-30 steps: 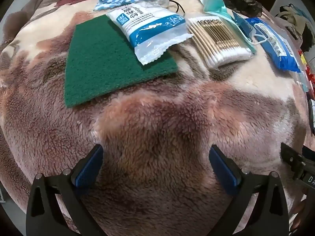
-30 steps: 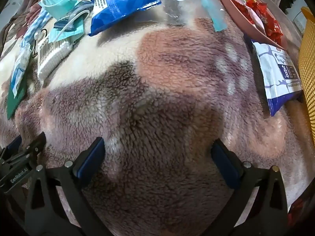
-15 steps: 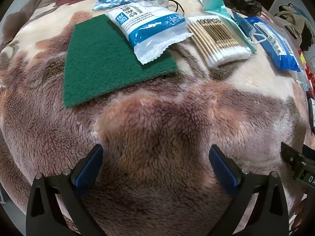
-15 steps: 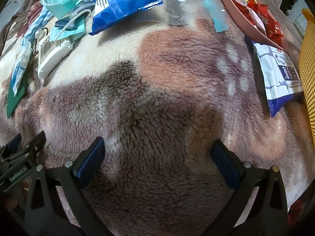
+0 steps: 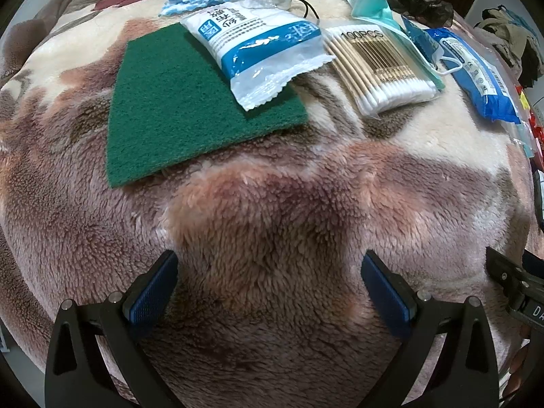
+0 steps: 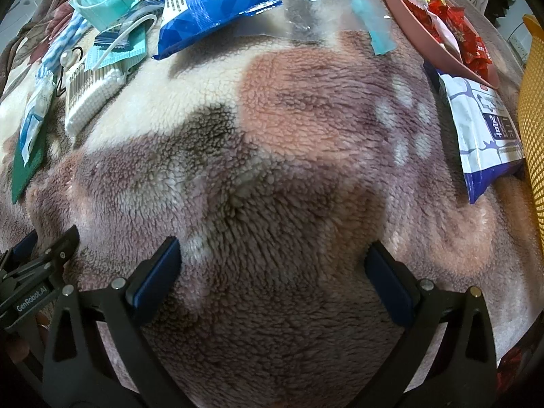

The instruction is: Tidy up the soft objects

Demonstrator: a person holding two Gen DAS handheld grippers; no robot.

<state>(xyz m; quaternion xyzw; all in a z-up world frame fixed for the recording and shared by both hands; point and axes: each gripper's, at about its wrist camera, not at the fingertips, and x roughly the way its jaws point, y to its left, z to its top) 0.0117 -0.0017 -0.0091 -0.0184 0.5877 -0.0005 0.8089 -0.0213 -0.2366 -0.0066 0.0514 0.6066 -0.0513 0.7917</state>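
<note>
While both jaws stand wide apart over the fleece blanket (image 5: 272, 238), the left hand-held gripper (image 5: 268, 285) and right hand-held gripper (image 6: 272, 272) hold nothing; ahead-left of the left one lies the green scouring pad (image 5: 170, 112), flat, its long axis running away.

Cotton swab pack (image 5: 384, 71) showing "100PCS" above a barcode, left claw (image 6: 37, 285) body reading "GenRobot.AI" in right wrist view, white-blue sachet (image 5: 258, 51) bearing Chinese print, not legible.
</note>
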